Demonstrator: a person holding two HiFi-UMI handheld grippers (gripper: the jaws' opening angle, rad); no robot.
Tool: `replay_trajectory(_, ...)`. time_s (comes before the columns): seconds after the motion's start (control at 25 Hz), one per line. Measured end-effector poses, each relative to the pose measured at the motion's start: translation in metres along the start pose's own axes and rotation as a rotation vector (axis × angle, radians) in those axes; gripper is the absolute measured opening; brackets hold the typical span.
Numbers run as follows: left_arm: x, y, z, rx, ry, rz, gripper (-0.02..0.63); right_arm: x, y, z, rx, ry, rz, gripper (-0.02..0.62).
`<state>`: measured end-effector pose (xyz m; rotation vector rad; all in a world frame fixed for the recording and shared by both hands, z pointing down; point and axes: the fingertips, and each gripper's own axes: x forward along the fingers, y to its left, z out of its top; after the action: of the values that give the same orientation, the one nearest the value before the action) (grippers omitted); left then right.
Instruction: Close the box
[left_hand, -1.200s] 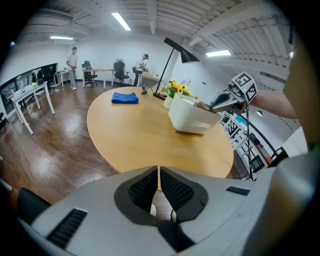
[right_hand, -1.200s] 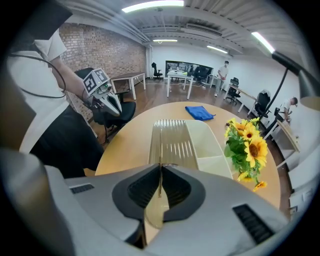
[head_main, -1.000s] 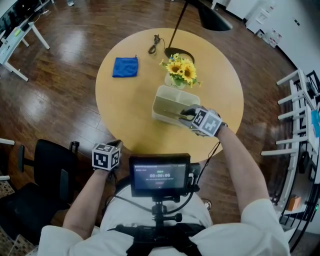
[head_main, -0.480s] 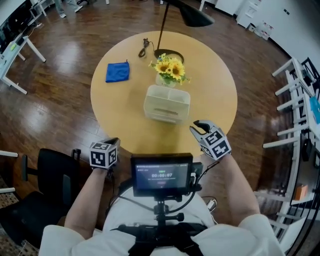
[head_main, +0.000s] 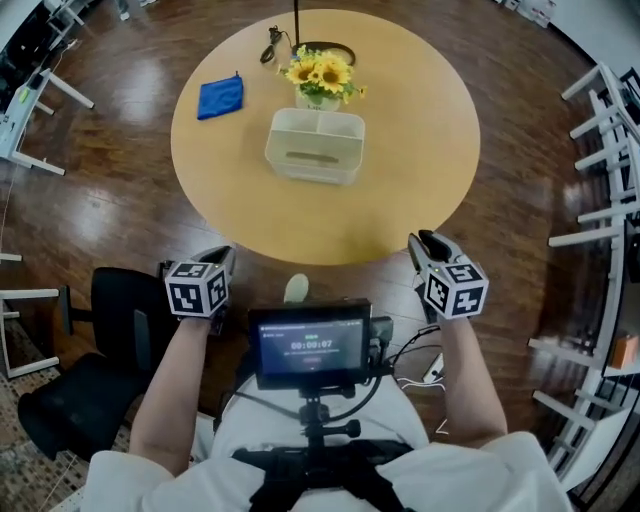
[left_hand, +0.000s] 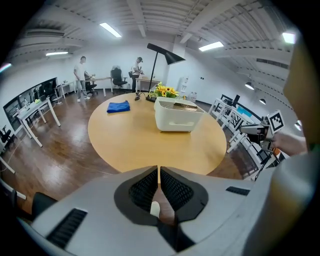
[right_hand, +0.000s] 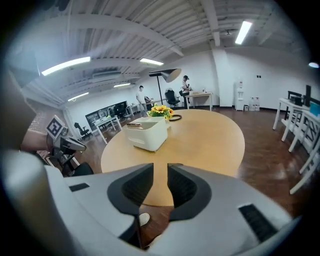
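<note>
The cream box (head_main: 315, 145) stands near the far side of the round wooden table (head_main: 400, 170) with its lid lying flat on top; it also shows in the left gripper view (left_hand: 178, 115) and the right gripper view (right_hand: 146, 132). My left gripper (head_main: 222, 257) hovers off the table's near edge, its jaws (left_hand: 159, 170) together with nothing in them. My right gripper (head_main: 425, 243) is also off the near edge, well away from the box, with a clear empty gap between its jaws (right_hand: 160, 170).
A vase of sunflowers (head_main: 318, 75) stands just behind the box, beside a lamp base (head_main: 325, 50). A blue cloth (head_main: 220, 96) lies at the table's far left. A black chair (head_main: 90, 350) is at my left, white racks (head_main: 600, 150) at my right.
My right gripper has left the box's near right corner and drawn back past the table's edge towards my body. The left gripper has hardly moved.
</note>
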<state>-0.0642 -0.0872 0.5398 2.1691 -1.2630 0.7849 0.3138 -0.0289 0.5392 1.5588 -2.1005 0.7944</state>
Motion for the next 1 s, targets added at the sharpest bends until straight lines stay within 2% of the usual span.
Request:
replay_trajectory(0.08, -0.010, -0.006, -0.009, 0.007, 0.010, 0.010, 0.017, -0.006, 0.002, -0.017, 0.018, 0.007, 0.005, 0.118)
replay_trajectory(0.2, -0.018, -0.011, -0.018, 0.021, 0.017, 0.009, 0.017, -0.019, 0.008, -0.028, 0.046, -0.006, 0.001, 0.123)
replay_trajectory(0.52, -0.025, -0.012, -0.010, 0.070, -0.034, -0.086, 0.017, -0.065, 0.034, -0.027, 0.083, -0.077, -0.109, 0.123)
replay_trajectory(0.68, -0.043, 0.006, -0.014, 0.061, -0.062, -0.123, 0.017, -0.075, 0.071, -0.030, 0.092, -0.096, -0.151, 0.121)
replay_trajectory(1.0, -0.076, 0.056, -0.046, 0.044, -0.073, -0.156, 0.017, -0.085, 0.142, -0.044, 0.080, -0.077, -0.222, 0.117)
